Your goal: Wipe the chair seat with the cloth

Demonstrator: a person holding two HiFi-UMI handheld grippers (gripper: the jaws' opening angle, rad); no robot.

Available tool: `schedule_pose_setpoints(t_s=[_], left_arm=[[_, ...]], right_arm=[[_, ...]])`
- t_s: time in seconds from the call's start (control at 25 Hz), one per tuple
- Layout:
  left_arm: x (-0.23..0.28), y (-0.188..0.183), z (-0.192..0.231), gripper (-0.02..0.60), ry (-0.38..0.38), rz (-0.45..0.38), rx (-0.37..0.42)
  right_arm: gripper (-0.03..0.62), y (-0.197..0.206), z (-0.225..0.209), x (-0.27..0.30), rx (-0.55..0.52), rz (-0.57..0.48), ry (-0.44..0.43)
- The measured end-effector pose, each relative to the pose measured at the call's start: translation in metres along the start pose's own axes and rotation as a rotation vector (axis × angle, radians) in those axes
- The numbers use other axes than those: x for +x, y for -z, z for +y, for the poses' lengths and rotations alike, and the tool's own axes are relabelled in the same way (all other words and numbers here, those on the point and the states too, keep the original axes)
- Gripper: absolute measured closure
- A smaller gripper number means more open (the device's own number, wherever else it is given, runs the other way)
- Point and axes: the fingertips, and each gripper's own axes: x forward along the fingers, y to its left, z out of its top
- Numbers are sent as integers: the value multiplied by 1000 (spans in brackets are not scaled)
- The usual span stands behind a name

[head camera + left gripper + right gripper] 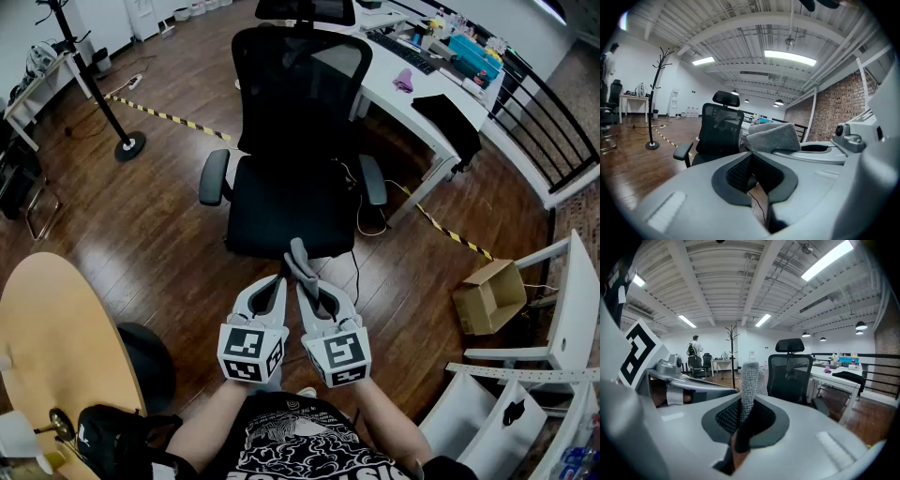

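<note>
Slippage is looking possible: the right claw (pixel 305 281) is gripping the folded grey cloth (pixel 299 255) narrowly, hovering just short of the black office chair seat (pixel 286 211); the left claw (pixel 272 292) is sitting closed, empty.

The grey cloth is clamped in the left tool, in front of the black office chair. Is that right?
No: the right tool clamps the grey cloth, as the right gripper view shows, in front of the black office chair; the left tool is shut.
</note>
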Motion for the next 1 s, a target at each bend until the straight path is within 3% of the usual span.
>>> schedule_pose_setpoints(t_s=[0.36, 0.64, 1.0], left_arm=[[56, -39, 86, 577, 22, -29, -7], [96, -53, 126, 577, 6, -50, -49], [178, -51, 187, 577, -89, -67, -81]], right_arm=[[583, -23, -20, 104, -8, 36, 25], [583, -35, -39, 161, -89, 67, -9], [583, -14, -82, 268, -171, 109, -109]])
